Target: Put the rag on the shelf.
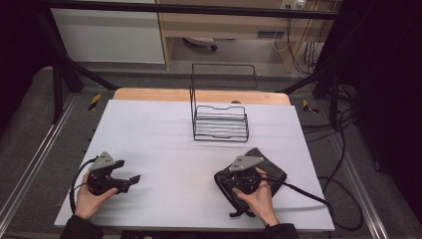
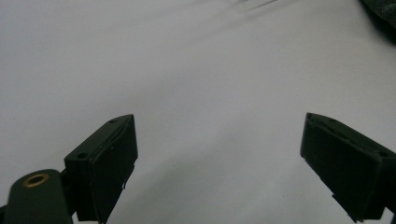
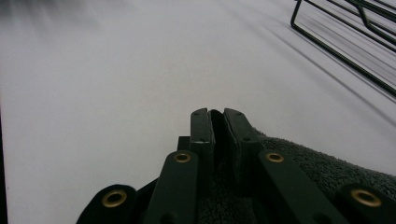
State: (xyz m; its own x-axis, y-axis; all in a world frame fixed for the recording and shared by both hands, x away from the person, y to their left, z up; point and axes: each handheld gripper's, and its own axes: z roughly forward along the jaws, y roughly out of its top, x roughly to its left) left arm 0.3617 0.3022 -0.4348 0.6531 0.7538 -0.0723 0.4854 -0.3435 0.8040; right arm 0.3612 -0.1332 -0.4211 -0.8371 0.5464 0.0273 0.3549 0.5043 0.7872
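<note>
A dark grey towel (image 1: 268, 162) lies on the white table (image 1: 159, 134) at the front right. My right gripper (image 1: 226, 178) rests on the towel's left part with its jaws pressed together. In the right gripper view the right gripper (image 3: 216, 114) has the towel's (image 3: 303, 163) dark pile pinched between the pads at the cloth's edge. My left gripper (image 1: 132, 179) sits at the front left in a hand, low over the bare table. There the left gripper (image 2: 219, 135) stands wide open with nothing between its fingers.
A black wire rack (image 1: 220, 124) stands at the back middle of the table, beyond the towel; its base wires (image 3: 345, 32) cross the upper right of the right gripper view. Cables (image 1: 308, 191) trail off the table's right edge.
</note>
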